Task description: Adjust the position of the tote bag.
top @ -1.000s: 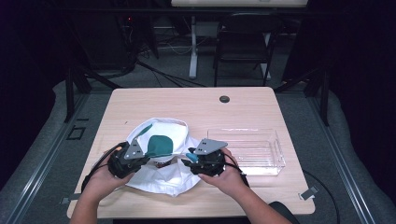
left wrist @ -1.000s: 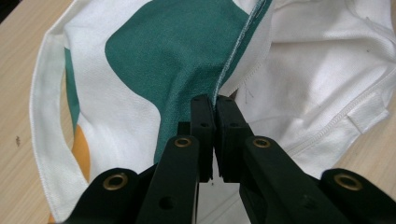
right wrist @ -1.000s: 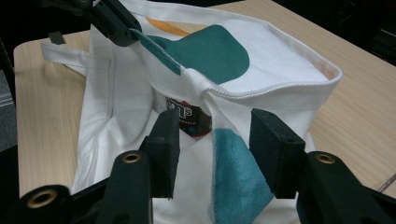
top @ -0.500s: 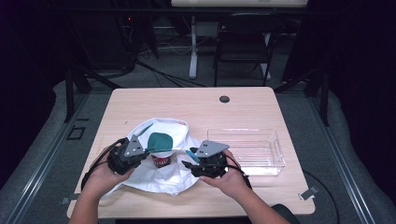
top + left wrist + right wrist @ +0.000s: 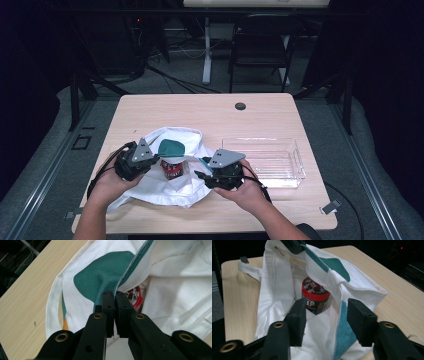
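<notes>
Bag (image 5: 165, 185) of white cloth with green patches lies in the lower middle of the high view, on the pale wooden tabletop (image 5: 200, 112), and it is the biggest soft thing here. It looks light and floppy, so it will fold and sag wherever nobody holds it up, and its mouth will likely fall shut if let go. The best places to hold it seem to be the stitched rim and the strap, where the cloth is thick and doubled. The left gripper (image 5: 115, 296) has its jaws pressed together on the green edge of the rim, pinching the cloth and lifting that side, seen at the middle of the left gripper view. The right gripper (image 5: 325, 312) has its jaws spread about halfway; they have just been closing a little, with the bag's near rim and its green-blue strip standing between them but not pinched yet. A clear plastic tray (image 5: 295, 157) sits to the right of the bag in the high view, apart from it. Smallest is the round tub (image 5: 315, 298) with a red lid and dark label, standing upright inside the bag, in the middle of the right gripper view. It looks hard and smooth, so it may slip, and it should be held across its sides. It would probably tip over if the cloth under it is pulled.
</notes>
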